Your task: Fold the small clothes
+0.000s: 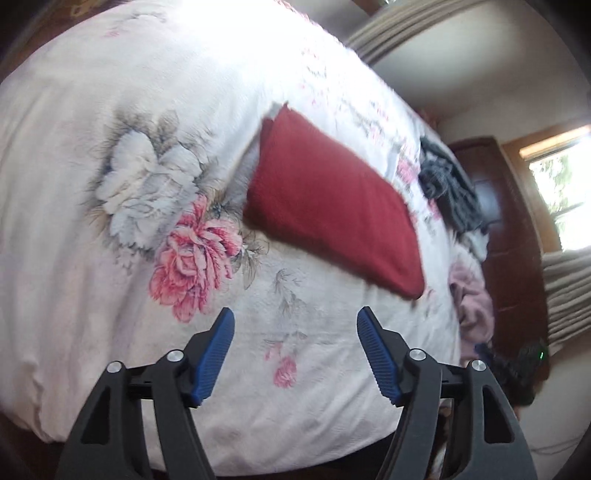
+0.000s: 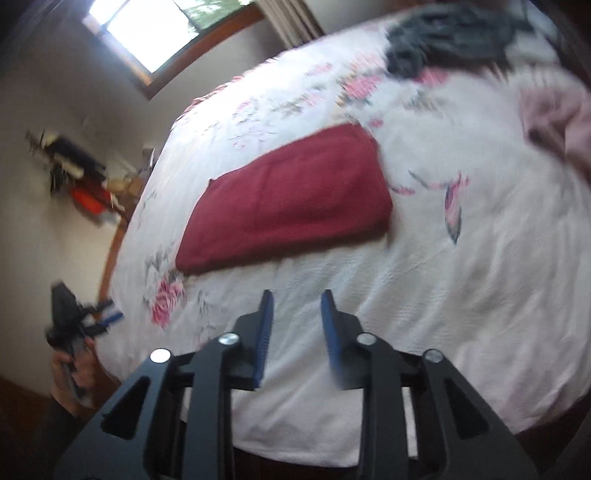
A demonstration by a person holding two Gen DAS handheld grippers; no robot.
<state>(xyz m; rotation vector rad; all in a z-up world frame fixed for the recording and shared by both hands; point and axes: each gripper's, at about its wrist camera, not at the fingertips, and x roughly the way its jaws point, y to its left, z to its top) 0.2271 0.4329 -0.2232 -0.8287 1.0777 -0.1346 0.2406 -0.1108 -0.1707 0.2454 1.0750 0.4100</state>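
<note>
A dark red garment (image 1: 328,206) (image 2: 288,201) lies folded into a long flat strip on the floral bedspread (image 1: 122,110) (image 2: 443,280). My left gripper (image 1: 295,321) hovers open above the bed, short of the red garment, with nothing between its blue pads (image 1: 216,354). My right gripper (image 2: 297,302) is also open, its jaws closer together, empty, and held above the spread just in front of the red garment. The right wrist view shows the left gripper (image 2: 110,314) at the bed's left edge, held in a hand (image 2: 74,369).
A dark grey garment (image 1: 447,184) (image 2: 443,33) and a crumpled pink one (image 1: 472,299) (image 2: 557,122) lie at the bed's far side. A dark wooden headboard (image 1: 513,236), curtains (image 1: 569,295) and a window (image 2: 159,26) surround the bed.
</note>
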